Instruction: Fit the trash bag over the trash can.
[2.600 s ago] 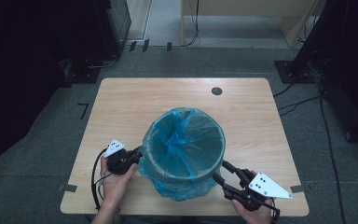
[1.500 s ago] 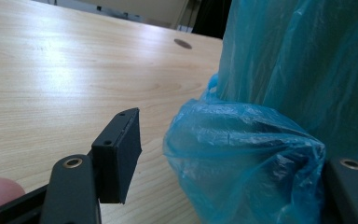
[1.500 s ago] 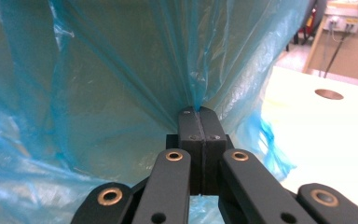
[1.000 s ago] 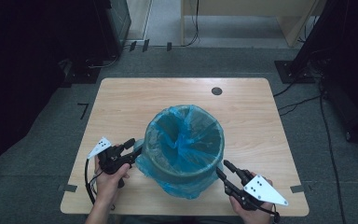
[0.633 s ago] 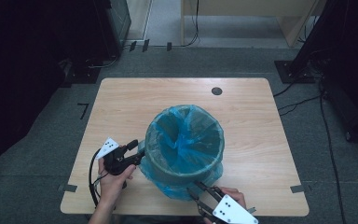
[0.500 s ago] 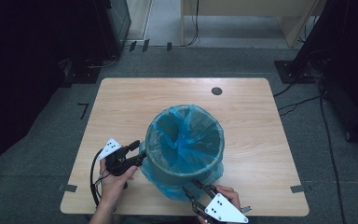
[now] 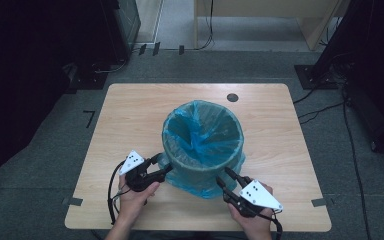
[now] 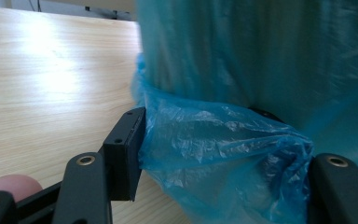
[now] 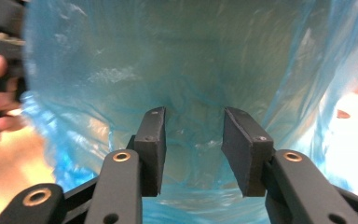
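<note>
Right hand-held gripper (image 7: pixel 226 176) back at bin's right, jaws just opening, empty; left hand-held gripper (image 8: pixel 223 154) clamps crinkled blue bag (image 7: pixel 202 145).

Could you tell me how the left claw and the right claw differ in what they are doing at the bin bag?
The left claw has a bunched fold of the blue bag between its jaws; the right claw has a bare gap and has just been opening. The left meets the bag's left side, the right its near side. Both point at the bin.
</note>
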A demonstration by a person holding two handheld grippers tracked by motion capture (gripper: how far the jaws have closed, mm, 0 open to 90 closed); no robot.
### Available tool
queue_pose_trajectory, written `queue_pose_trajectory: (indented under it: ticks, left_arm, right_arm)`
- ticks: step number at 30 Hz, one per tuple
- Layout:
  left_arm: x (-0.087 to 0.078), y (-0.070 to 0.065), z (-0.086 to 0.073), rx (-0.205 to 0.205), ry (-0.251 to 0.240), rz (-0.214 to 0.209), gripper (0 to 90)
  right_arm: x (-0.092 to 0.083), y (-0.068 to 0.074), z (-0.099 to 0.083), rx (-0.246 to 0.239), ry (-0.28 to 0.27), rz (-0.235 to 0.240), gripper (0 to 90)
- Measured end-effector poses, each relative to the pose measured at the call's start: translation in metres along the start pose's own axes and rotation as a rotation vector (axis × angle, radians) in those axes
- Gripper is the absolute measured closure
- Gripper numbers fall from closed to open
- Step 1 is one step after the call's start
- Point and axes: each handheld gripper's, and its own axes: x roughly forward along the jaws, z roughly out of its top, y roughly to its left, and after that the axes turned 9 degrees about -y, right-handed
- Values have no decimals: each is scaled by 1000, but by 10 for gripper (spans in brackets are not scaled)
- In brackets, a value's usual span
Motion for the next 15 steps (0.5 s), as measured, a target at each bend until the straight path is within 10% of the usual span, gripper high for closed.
queue_pose_trajectory:
  ticks: [6, 15]
  left_arm:
    - [8, -18, 0, 28, -21, 28, 365]
    - [2, -32, 7, 9, -89, 59, 392]
  right_arm:
    - [0, -12, 8, -4, -27, -13, 604]
    - [1, 31, 4, -40, -48, 228, 557]
